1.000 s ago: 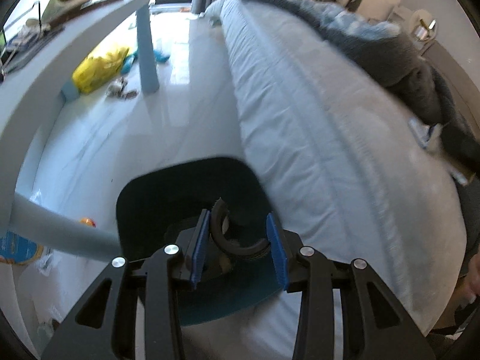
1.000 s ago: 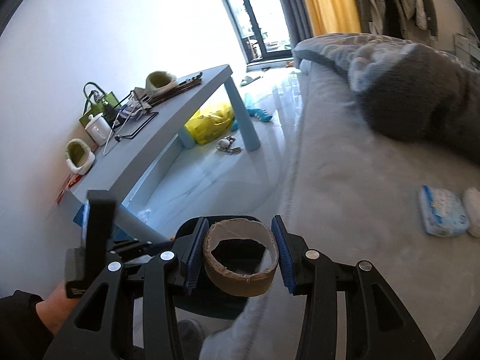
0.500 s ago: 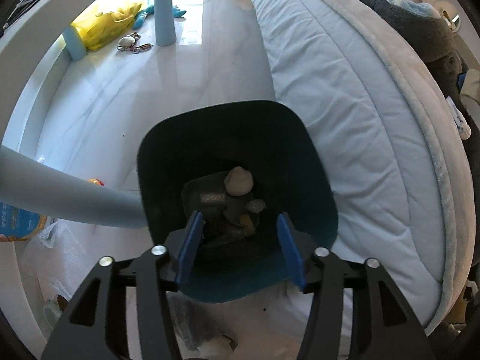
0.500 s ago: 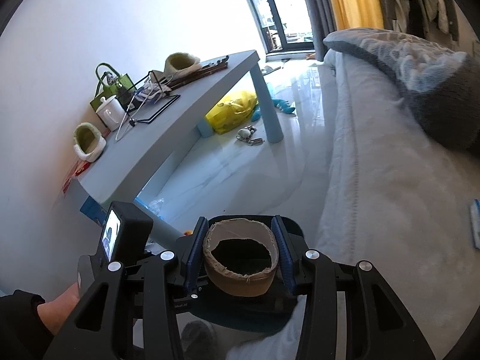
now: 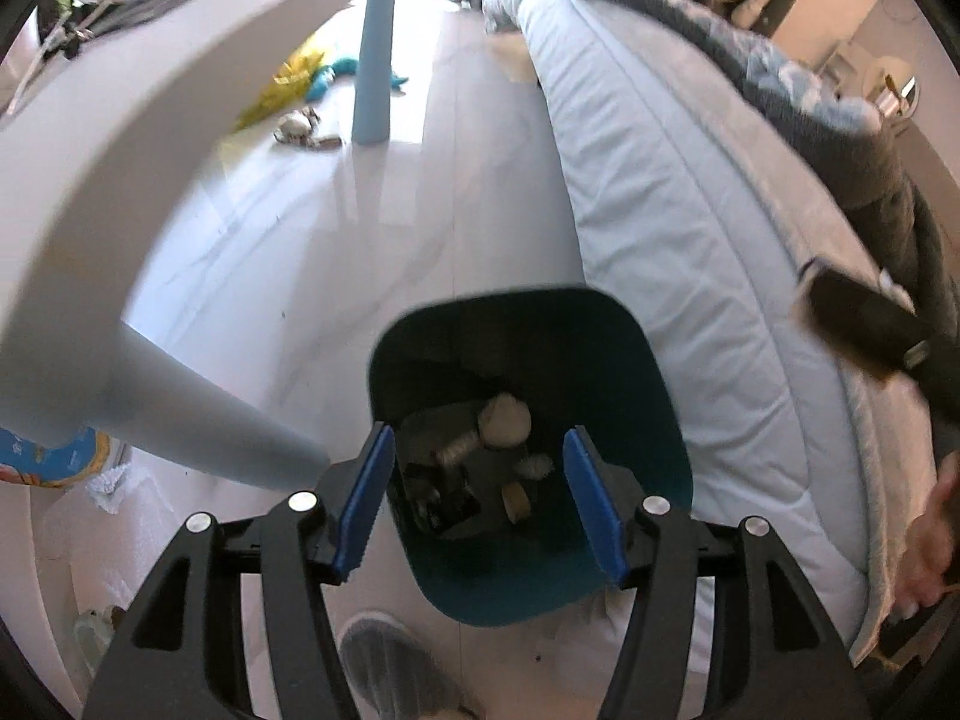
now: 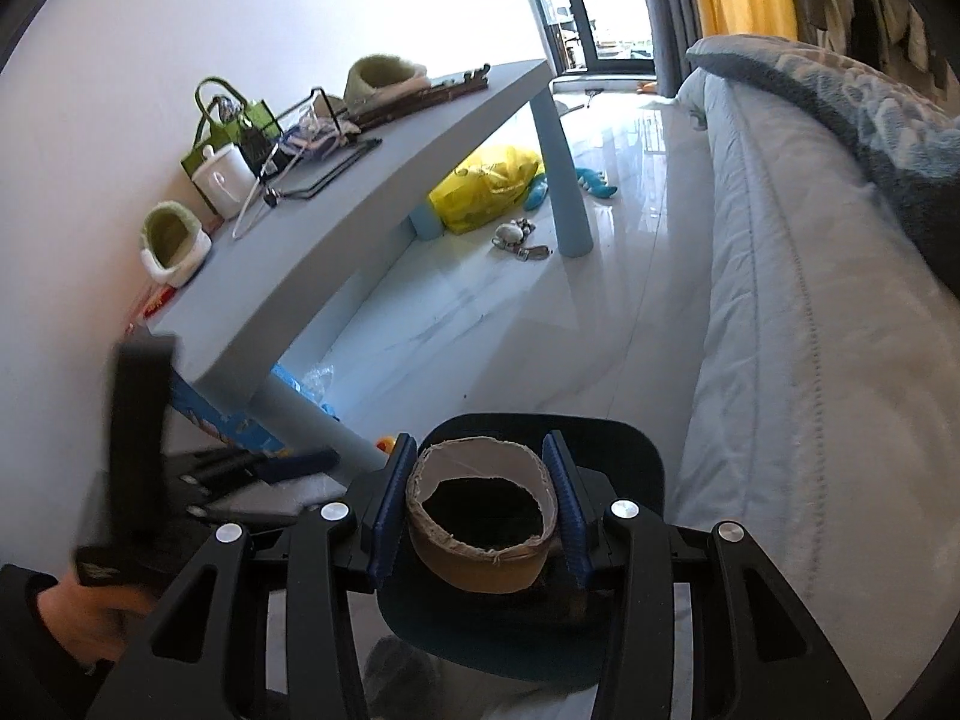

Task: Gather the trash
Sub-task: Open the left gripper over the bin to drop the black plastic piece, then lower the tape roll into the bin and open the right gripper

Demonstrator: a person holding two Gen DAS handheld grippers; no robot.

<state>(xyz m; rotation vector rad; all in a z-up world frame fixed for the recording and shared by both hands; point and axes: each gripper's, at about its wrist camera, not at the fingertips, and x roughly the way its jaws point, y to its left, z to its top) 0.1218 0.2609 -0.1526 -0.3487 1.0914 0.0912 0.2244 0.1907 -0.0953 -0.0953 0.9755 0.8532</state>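
A dark teal trash bin [image 5: 636,360] stands on the floor between the bed and the table, with crumpled paper and other scraps inside. My left gripper [image 5: 477,495] is open and empty above the bin's near side. My right gripper [image 6: 477,495] is shut on a brown cardboard tape roll [image 6: 480,564] and holds it over the same bin [image 6: 624,450]. The right gripper's body shows blurred at the right edge of the left wrist view [image 5: 864,330].
A grey-blue table [image 6: 384,192] with bags, a white pot and slippers stands to the left. The bed [image 6: 798,300] with a grey blanket runs along the right. A yellow bag [image 6: 486,186], toys and keys lie on the floor beyond. A slippered foot [image 5: 390,672] is below the bin.
My left gripper let go of a black ring-shaped piece into the bin, opened wide and pulled back. My right gripper moved over the bin, still holding the tape roll.
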